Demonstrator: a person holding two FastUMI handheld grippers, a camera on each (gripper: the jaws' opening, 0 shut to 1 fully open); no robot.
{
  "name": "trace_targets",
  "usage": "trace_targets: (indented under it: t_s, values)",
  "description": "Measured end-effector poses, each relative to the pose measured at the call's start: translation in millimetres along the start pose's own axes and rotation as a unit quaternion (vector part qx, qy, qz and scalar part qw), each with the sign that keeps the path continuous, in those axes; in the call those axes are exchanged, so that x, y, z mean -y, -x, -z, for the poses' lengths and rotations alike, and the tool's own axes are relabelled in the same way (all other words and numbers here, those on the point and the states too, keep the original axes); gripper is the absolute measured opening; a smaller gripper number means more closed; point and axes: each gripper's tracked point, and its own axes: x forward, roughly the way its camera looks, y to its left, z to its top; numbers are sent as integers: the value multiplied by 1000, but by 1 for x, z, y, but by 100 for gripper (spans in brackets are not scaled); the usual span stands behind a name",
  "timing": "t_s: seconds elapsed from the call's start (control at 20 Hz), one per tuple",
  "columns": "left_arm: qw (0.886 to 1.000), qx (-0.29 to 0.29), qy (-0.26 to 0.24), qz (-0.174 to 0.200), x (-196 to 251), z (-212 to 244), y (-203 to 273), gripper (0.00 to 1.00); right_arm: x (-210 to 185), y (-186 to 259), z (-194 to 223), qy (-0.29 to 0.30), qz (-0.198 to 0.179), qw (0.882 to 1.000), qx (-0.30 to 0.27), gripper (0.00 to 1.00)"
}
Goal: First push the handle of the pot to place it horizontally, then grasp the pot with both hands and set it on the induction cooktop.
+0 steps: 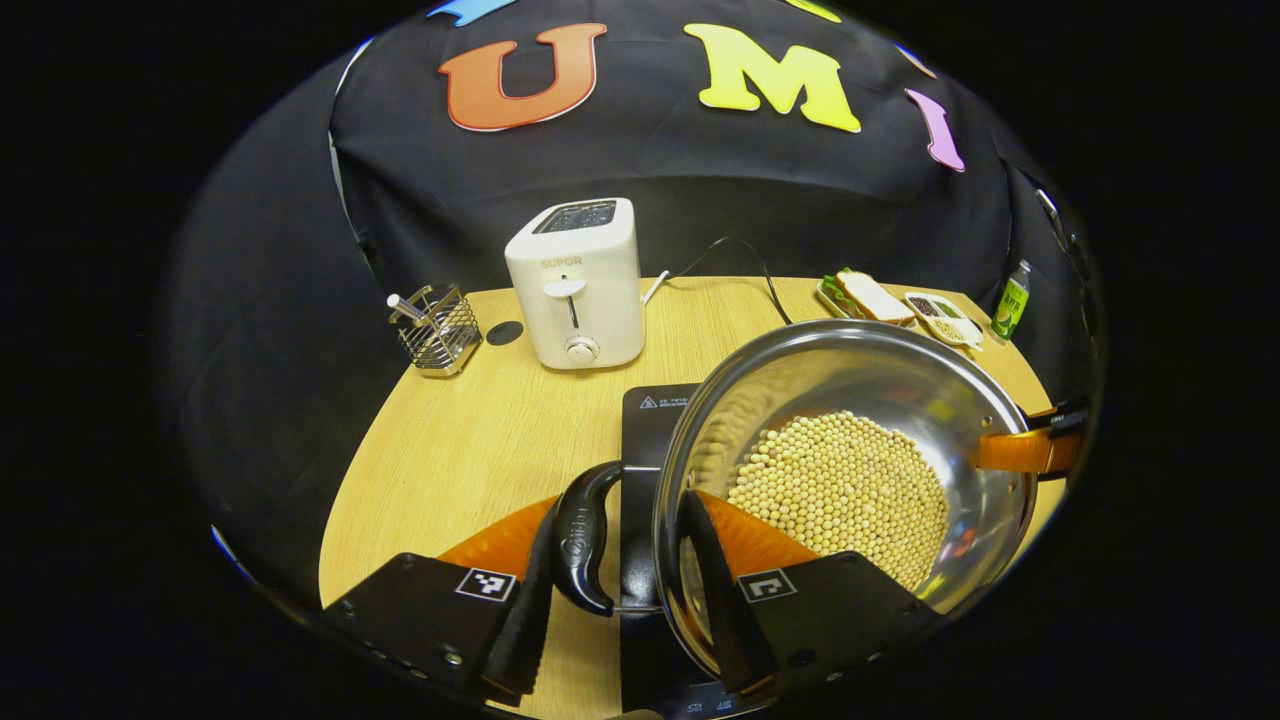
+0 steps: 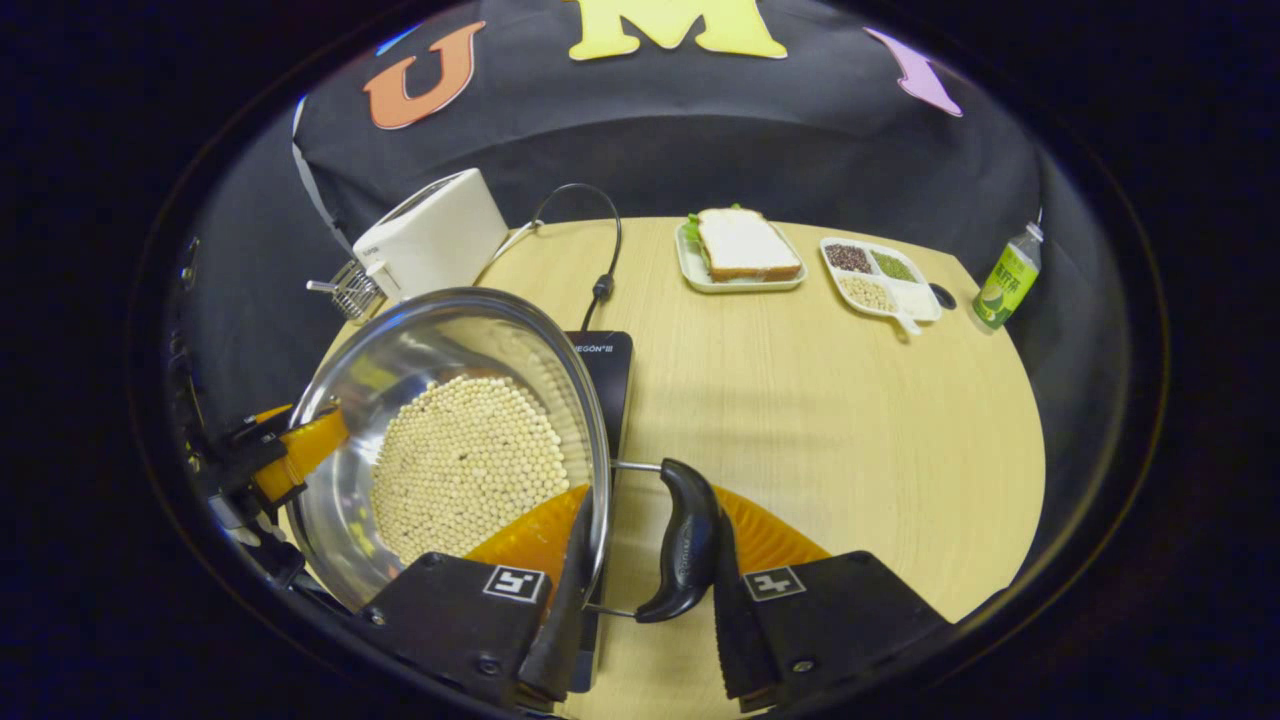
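the pot, full of pale beans, hangs tilted over the induction cooktop. the left gripper clamps 1 side handle against the rim, and the right gripper clamps the other handle, likely so 2 opposed grips steady the load before lowering.

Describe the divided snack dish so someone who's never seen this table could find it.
Start at the wooden table and look to its far edge. Right of the sandwich plate and left of the green bottle sits the white dish, the only one with compartments of dark, green and pale bits.
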Motion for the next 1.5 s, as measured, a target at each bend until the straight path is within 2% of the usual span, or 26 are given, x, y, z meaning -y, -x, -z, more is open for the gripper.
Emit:
trace_targets:
  t_s: [0.2,0.25,0.3,0.6,0.75,0.8,0.85,0.9,0.95,1.1,1.15,1.2,1.3,1.5]
  values:
    - [1000,27,-11,-4,0,-1,0,66,1,-1,-2,0,-1,1000,25,57]
    - [1000,26,-11,-5,0,-1,0,77,1,-1,-3,0,0,1000,28,58]
    - [1000,26,-11,-6,0,-2,1,66,1,-1,-1,0,1,1000,28,58]
    - [1000,24,-10,-11,-1,-3,3,69,1,-1,-2,-1,0,1000,27,60]
    - [999,24,-10,-21,-4,-5,6,75,5,1,-3,2,4,1000,30,63]
    - [999,30,-13,-25,-4,-9,9,77,4,2,-4,4,3,999,36,68]
    - [999,37,-16,-28,-5,-13,13,86,8,4,-6,9,12,999,43,75]
    - [998,45,-18,-35,-8,-16,16,91,10,8,-7,11,14,999,51,75]
    - [998,48,-20,-41,-11,-18,19,96,10,12,-8,13,13,998,58,84]
    - [997,52,-20,-51,-16,-19,31,96,10,30,-15,41,17,995,85,85]
    - [997,51,-22,-51,-17,-20,36,96,11,36,-18,53,20,994,94,81]
    - [997,56,-21,-53,-17,-22,42,96,12,43,-19,64,24,992,103,84]
    - [996,74,-20,-55,-14,-30,55,96,12,57,-22,78,27,989,119,81]
    - [991,118,-32,-56,5,-48,90,96,20,85,-22,92,28,985,143,81]
